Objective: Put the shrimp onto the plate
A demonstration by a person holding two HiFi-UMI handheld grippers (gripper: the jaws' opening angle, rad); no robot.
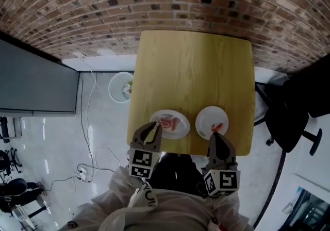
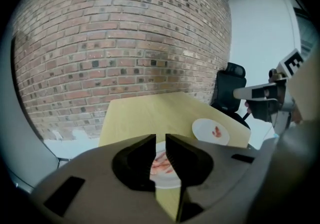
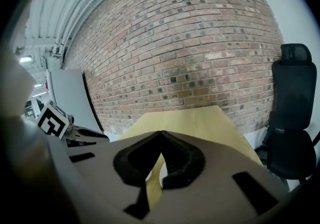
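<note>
Two plates sit side by side at the near edge of the table (image 1: 191,65), so we can work both without reaching. The left plate (image 1: 182,129) carries a pile of shrimp (image 1: 167,121) and the right plate (image 1: 205,115) a single shrimp (image 1: 218,126), so we judge the left one the supply and the right one the target. Our left gripper (image 1: 153,128) hangs at the left plate's near rim, lined up on the pile, its jaws parted by a narrow slit with nothing between them. Our right gripper (image 1: 214,137) hovers at the right plate's near rim, jaws closed and empty. The table's far half is bare, and an office chair (image 1: 289,116) stands off its right side.
</note>
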